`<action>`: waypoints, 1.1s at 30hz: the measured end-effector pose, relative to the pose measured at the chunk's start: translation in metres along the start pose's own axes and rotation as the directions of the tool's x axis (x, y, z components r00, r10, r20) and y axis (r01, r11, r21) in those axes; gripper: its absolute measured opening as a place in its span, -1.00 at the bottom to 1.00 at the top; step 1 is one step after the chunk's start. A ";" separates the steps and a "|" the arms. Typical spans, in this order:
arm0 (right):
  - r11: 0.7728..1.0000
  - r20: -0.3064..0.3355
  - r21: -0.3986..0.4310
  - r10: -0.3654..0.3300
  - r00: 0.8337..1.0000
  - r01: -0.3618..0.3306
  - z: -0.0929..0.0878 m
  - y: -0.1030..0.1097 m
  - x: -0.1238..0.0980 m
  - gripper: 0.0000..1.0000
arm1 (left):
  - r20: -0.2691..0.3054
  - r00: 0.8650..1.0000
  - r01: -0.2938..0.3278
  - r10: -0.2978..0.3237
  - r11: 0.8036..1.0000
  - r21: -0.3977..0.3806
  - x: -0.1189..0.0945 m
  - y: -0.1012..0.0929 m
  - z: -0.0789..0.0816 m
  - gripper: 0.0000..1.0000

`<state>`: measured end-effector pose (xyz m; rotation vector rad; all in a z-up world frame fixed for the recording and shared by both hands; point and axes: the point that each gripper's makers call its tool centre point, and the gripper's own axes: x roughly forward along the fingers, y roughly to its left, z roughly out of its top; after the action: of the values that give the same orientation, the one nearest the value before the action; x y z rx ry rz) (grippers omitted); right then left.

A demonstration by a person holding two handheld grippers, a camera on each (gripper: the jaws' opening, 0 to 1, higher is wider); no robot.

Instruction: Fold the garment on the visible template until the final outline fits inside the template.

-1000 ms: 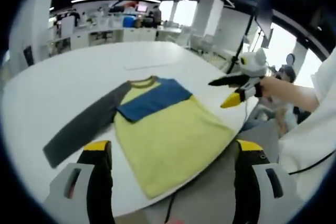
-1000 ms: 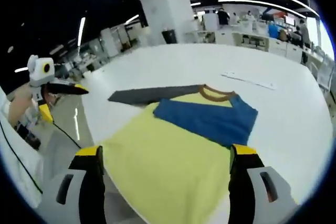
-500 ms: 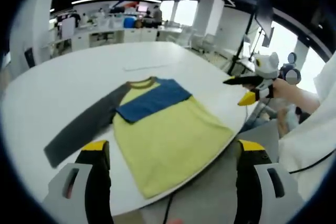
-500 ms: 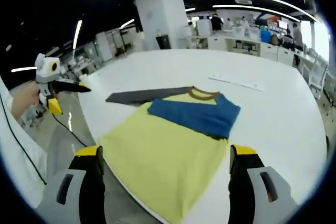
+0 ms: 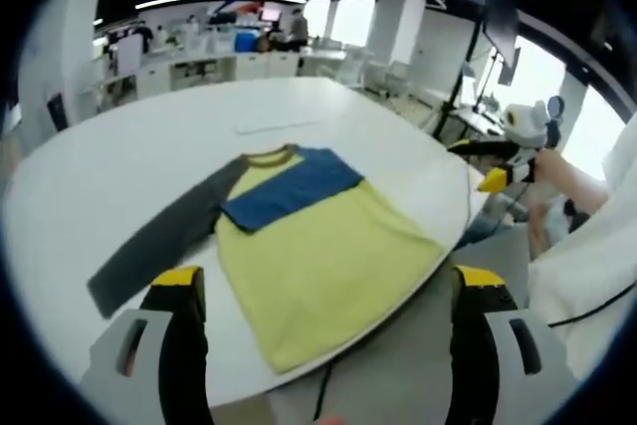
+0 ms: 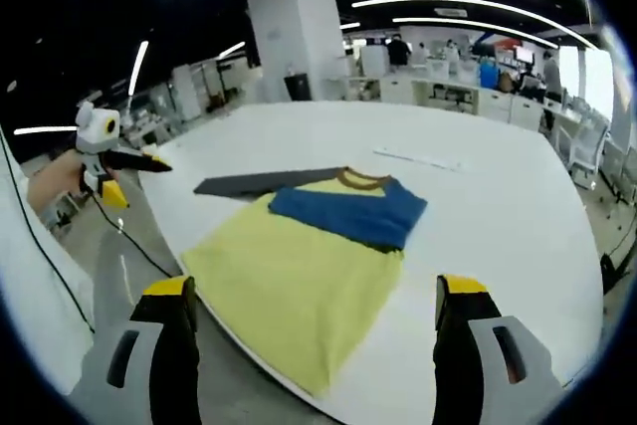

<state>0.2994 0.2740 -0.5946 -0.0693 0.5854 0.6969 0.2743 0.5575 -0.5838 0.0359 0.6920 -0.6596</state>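
A: Office background, big white tabletop (image 5: pixel 119 156). Garment (image 5: pixel 309 246) lay flat near the front edge, yellow body, grey sleeve (image 5: pixel 159 241) out toward 8 o'clock, blue panel (image 5: pixel 294 186) folded across the chest.

B: Grippers?

A: Left gripper (image 5: pixel 323 345) and right gripper (image 6: pixel 314 345) both had jaws spread, empty, held off the tabletop. Each showed in the other's view too (image 5: pixel 498 161) (image 6: pixel 114 161).

B: Template?

A: Faint line at 12 o'clock past the collar (image 5: pixel 274 128); couldn't tell if that's it.

B: Risks?

A: My guess: hem sat at the tabletop edge, so a careless pull could drag it off. Grey sleeve unfolded, outline likely too wide.
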 end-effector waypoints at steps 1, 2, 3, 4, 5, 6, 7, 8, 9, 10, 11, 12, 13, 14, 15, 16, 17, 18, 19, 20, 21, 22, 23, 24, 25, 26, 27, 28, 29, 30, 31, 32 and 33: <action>1.000 0.001 0.002 -0.003 1.000 0.003 -0.001 0.000 -0.003 0.99 | -0.001 1.000 -0.001 0.001 1.000 -0.001 0.000 0.000 -0.001 0.99; 1.000 0.005 0.005 -0.007 1.000 0.007 -0.003 -0.001 -0.007 0.99 | -0.001 1.000 -0.002 0.002 1.000 -0.002 -0.001 0.000 -0.001 0.99; 1.000 0.008 0.008 -0.010 1.000 0.010 -0.004 -0.002 -0.009 0.99 | -0.002 1.000 -0.004 0.004 1.000 -0.003 -0.001 0.000 -0.002 0.99; 1.000 0.010 0.011 -0.015 1.000 0.014 -0.005 -0.002 -0.012 0.99 | -0.004 1.000 -0.006 0.006 1.000 -0.004 -0.002 0.000 -0.003 0.99; 1.000 0.009 0.012 -0.019 1.000 0.019 -0.007 -0.002 -0.015 0.99 | -0.006 1.000 -0.009 0.009 1.000 -0.004 -0.003 0.001 -0.004 0.99; 1.000 0.008 0.013 -0.022 1.000 0.022 -0.009 -0.003 -0.017 0.99 | -0.006 1.000 -0.010 0.010 1.000 -0.005 -0.003 0.001 -0.004 0.99; 1.000 0.007 0.014 -0.025 1.000 0.025 -0.011 -0.003 -0.019 0.99 | -0.007 1.000 -0.011 0.011 1.000 -0.006 -0.004 0.000 -0.005 0.99; 1.000 0.006 0.016 -0.027 1.000 0.027 -0.013 -0.004 -0.021 0.99 | -0.007 1.000 -0.012 0.012 1.000 -0.006 -0.005 0.000 -0.005 0.99; 0.999 0.005 0.018 -0.030 1.000 0.030 -0.014 -0.004 -0.023 0.99 | -0.006 1.000 -0.014 0.014 1.000 -0.006 -0.005 -0.001 -0.005 0.99; 0.999 0.004 0.024 -0.034 0.999 0.034 -0.016 -0.005 -0.025 0.99 | -0.004 1.000 -0.016 0.016 1.000 -0.008 -0.006 -0.001 -0.005 0.99; 0.999 0.002 0.029 -0.039 0.999 0.039 -0.018 -0.006 -0.026 0.99 | -0.004 1.000 -0.017 0.017 1.000 -0.009 -0.007 -0.002 -0.005 0.99; 0.999 0.002 0.030 -0.041 0.999 0.041 -0.019 -0.006 -0.028 0.99 | -0.004 1.000 -0.019 0.019 1.000 -0.009 -0.007 -0.002 -0.005 0.99; 0.999 0.001 0.031 -0.043 0.999 0.043 -0.020 -0.006 -0.028 0.99 | -0.004 1.000 -0.020 0.020 1.000 -0.009 -0.007 -0.003 -0.005 0.99; 0.998 0.001 0.036 -0.049 0.999 0.048 -0.021 -0.008 -0.029 0.99 | -0.004 1.000 -0.022 0.022 1.000 -0.010 -0.008 -0.004 -0.006 0.99; 0.998 0.003 0.040 -0.050 0.999 0.050 -0.021 -0.008 -0.030 0.99 | -0.004 1.000 -0.023 0.023 1.000 -0.011 -0.008 -0.004 -0.006 0.99; 0.998 0.007 0.045 -0.051 0.999 0.051 -0.021 -0.009 -0.030 0.99 | -0.004 1.000 -0.023 0.023 1.000 -0.012 -0.008 -0.005 -0.006 0.99; 0.998 0.013 0.049 -0.052 0.999 0.051 -0.020 -0.009 -0.030 0.99 | -0.004 1.000 -0.023 0.023 1.000 -0.013 -0.009 -0.006 -0.007 0.99; 0.997 0.015 0.052 -0.054 0.998 0.053 -0.020 -0.010 -0.030 0.99 | -0.005 1.000 -0.023 0.023 1.000 -0.012 -0.009 -0.006 -0.007 0.99; 0.997 0.013 0.052 -0.056 0.998 0.055 -0.020 -0.010 -0.029 0.99 | -0.007 1.000 -0.023 0.023 1.000 -0.013 -0.009 -0.007 -0.008 0.99; 0.997 0.013 0.051 -0.057 0.998 0.056 -0.020 -0.010 -0.029 0.99 | -0.008 1.000 -0.023 0.023 1.000 -0.013 -0.010 -0.007 -0.008 0.99; 0.997 0.012 0.050 -0.056 0.998 0.055 -0.020 -0.010 -0.029 0.99 | -0.009 1.000 -0.024 0.024 1.000 -0.013 -0.010 -0.007 -0.008 0.99; 0.997 0.012 0.051 -0.054 0.998 0.054 -0.020 -0.010 -0.028 0.99 | -0.010 1.000 -0.025 0.025 1.000 -0.013 -0.010 -0.007 -0.009 0.99; 0.997 0.014 0.051 -0.052 0.999 0.051 -0.020 -0.009 -0.028 0.99 | -0.010 1.000 -0.027 0.027 1.000 -0.014 -0.011 -0.007 -0.008 0.99; 0.997 0.016 0.051 -0.051 0.999 0.050 -0.020 -0.009 -0.028 0.99 | -0.009 1.000 -0.028 0.027 0.999 -0.015 -0.011 -0.006 -0.008 0.99; 0.997 0.017 0.053 -0.050 0.999 0.049 -0.020 -0.009 -0.027 0.99 | -0.007 1.000 -0.028 0.028 0.999 -0.016 -0.011 -0.006 -0.008 0.99; 0.997 0.018 0.053 -0.050 0.999 0.049 -0.020 -0.009 -0.027 0.99 | -0.007 1.000 -0.028 0.028 0.999 -0.016 -0.011 -0.006 -0.007 0.99; 0.997 0.019 0.055 -0.049 0.999 0.048 -0.020 -0.009 -0.026 0.99 | -0.006 1.000 -0.029 0.029 0.999 -0.015 -0.011 -0.006 -0.007 0.99; 0.997 0.017 0.057 -0.048 0.999 0.047 -0.020 -0.009 -0.026 0.99 | -0.005 1.000 -0.029 0.029 0.999 -0.016 -0.011 -0.006 -0.006 0.99; 0.997 0.016 0.059 -0.048 0.999 0.047 -0.021 -0.009 -0.025 0.99 | -0.005 1.000 -0.029 0.029 0.999 -0.017 -0.011 -0.005 -0.006 0.99; 0.997 0.016 0.059 -0.048 0.999 0.047 -0.021 -0.009 -0.024 0.99 | -0.005 1.000 -0.030 0.030 0.999 -0.018 -0.011 -0.005 -0.006 0.99; 0.997 0.016 0.061 -0.048 0.999 0.047 -0.021 -0.009 -0.024 0.99 | -0.006 0.999 -0.032 0.032 0.999 -0.018 -0.011 -0.004 -0.006 0.99; 0.997 0.015 0.063 -0.047 0.999 0.046 -0.021 -0.009 -0.023 0.99 | -0.007 0.999 -0.033 0.033 0.999 -0.018 -0.012 -0.004 -0.006 0.99; 0.997 0.016 0.066 -0.045 0.999 0.044 -0.021 -0.009 -0.023 0.99 | -0.008 0.999 -0.034 0.034 0.999 -0.018 -0.012 -0.003 -0.006 0.99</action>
<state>0.2804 0.2486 -0.6015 -0.0152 0.5880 0.6338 0.2621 0.5630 -0.5811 0.0338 0.7034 -0.6209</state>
